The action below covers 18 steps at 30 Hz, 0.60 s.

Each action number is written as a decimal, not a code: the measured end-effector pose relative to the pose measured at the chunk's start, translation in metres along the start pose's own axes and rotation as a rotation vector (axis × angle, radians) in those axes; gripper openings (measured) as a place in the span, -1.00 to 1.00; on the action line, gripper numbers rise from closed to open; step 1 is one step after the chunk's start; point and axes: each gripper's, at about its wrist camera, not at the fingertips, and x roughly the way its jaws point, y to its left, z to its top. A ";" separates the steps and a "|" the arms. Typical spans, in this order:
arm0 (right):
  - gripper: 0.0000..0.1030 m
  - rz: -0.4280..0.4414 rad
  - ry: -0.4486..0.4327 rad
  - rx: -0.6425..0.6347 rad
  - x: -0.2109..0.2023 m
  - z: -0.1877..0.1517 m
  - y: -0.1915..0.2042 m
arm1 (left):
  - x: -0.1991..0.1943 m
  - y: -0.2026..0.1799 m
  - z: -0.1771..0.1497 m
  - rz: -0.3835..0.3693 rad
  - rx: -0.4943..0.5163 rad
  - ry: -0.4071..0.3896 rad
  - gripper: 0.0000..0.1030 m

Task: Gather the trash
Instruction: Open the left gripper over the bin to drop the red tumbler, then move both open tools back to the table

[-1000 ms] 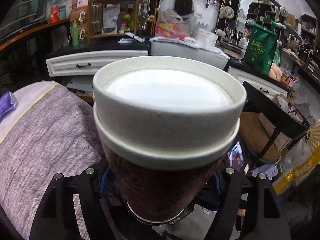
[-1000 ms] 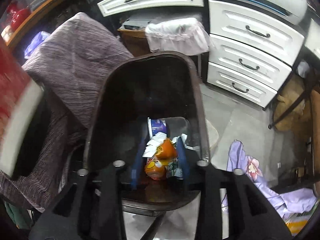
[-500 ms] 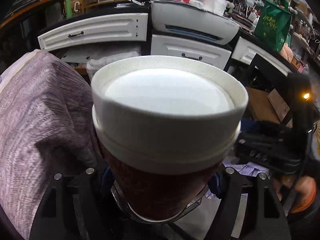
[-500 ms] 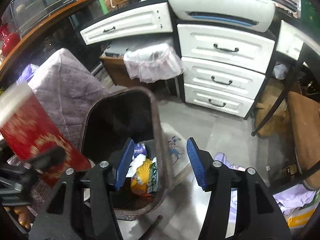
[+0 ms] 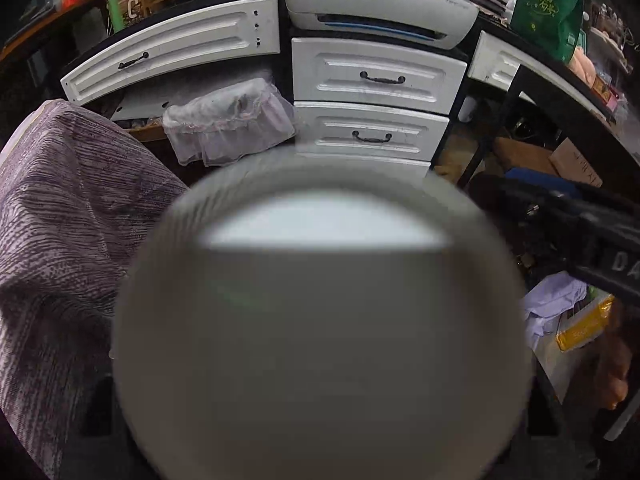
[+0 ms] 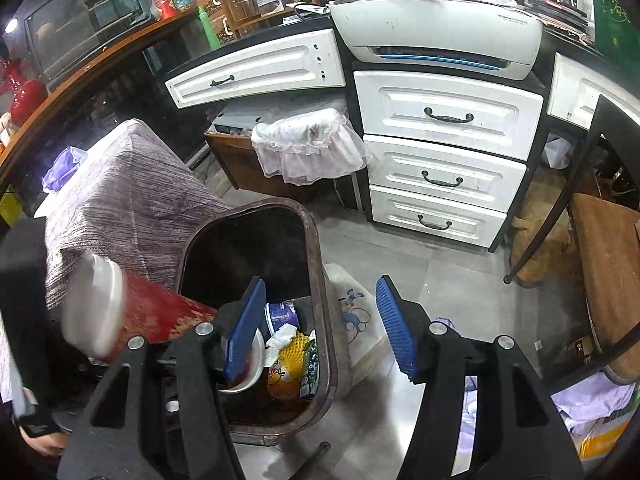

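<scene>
Right wrist view: left gripper's jaws are clasping the red white-lidded paper cup [image 6: 132, 312]; right gripper [image 6: 320, 326] is gaping empty; release squarely over the brown plastic bin [image 6: 320, 264].

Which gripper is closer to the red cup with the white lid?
Left. The red cup fills the left camera's view, at that gripper, tilted over the bin. The right gripper is open beside it, holding nothing.

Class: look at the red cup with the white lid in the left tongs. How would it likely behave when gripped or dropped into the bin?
The cup looks like thin paper, so it would probably dent under a hard squeeze. It lies tilted sideways by the bin with nothing spilling, so it is likely empty and light. Being round, it may roll if it lands on its side.
</scene>
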 end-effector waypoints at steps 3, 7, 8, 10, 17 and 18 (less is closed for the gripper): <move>0.14 0.003 -0.004 -0.001 -0.003 0.000 0.002 | 0.006 -0.002 0.000 0.015 0.017 0.027 0.41; 0.20 0.003 -0.023 -0.004 -0.008 0.004 0.003 | -0.001 -0.003 -0.001 0.026 0.039 0.012 0.60; 0.22 0.005 -0.031 -0.005 -0.011 0.005 0.003 | -0.006 -0.004 -0.002 0.020 0.041 0.003 0.61; 0.29 0.003 -0.050 -0.010 -0.017 0.008 0.005 | -0.014 -0.003 -0.003 0.005 0.042 -0.010 0.74; 0.53 0.032 -0.120 -0.035 -0.034 0.013 0.014 | -0.073 0.005 -0.012 -0.082 0.003 -0.091 0.89; 0.61 0.034 -0.124 -0.041 -0.036 0.014 0.017 | -0.086 0.006 -0.014 -0.085 0.004 -0.112 0.89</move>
